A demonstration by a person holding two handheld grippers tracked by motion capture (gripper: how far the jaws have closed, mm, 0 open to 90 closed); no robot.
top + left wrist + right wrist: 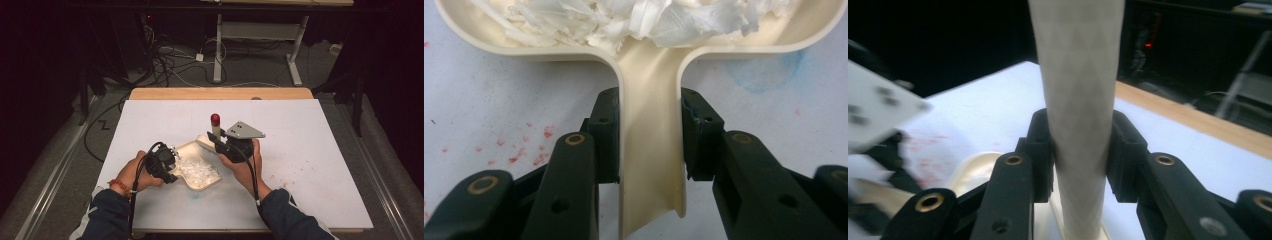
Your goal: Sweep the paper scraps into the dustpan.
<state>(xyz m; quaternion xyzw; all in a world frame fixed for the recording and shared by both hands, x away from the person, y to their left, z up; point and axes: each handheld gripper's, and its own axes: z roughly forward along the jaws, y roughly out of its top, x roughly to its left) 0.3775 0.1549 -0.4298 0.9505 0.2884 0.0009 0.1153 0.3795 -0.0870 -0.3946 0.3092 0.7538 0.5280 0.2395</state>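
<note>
Broad white tabletop [310,150] first, flecked with faint red specks [280,177] right of the middle. Flat on it, nearer the person's edge, a cream plastic dustpan-shaped tray with a short channelled handle [190,148], kept level and pinned down, probably so as not to slide or spill while being worked over. Left black two-jaw gripper [172,152] low at the tray's near-left end, clamped on that handle: in the left gripper view, both pads pressed against the handle's two side walls [651,150], nothing else between them, tray mouth pointing away. Right black two-jaw gripper [217,142] just beyond the tray's far corner, under its grey three-cornered plate, closed tight on a white cylindrical stick with a red rounded cap [215,127]. Stick gripped at mid-length and held close to upright, red end uppermost; seen from the right gripper view as a pale shaft [1078,75] squeezed between the two pads, lower end sinking out of view towards the tray's rim. Likely held so in order to use that lower end over the tray, as a brush or pusher; its tip hidden, so contact with the tray impossible to tell. Smallest last: a loose heap of white shredded scraps [197,170] inside the tray, piled against its back wall next to the handle [624,20].
</note>
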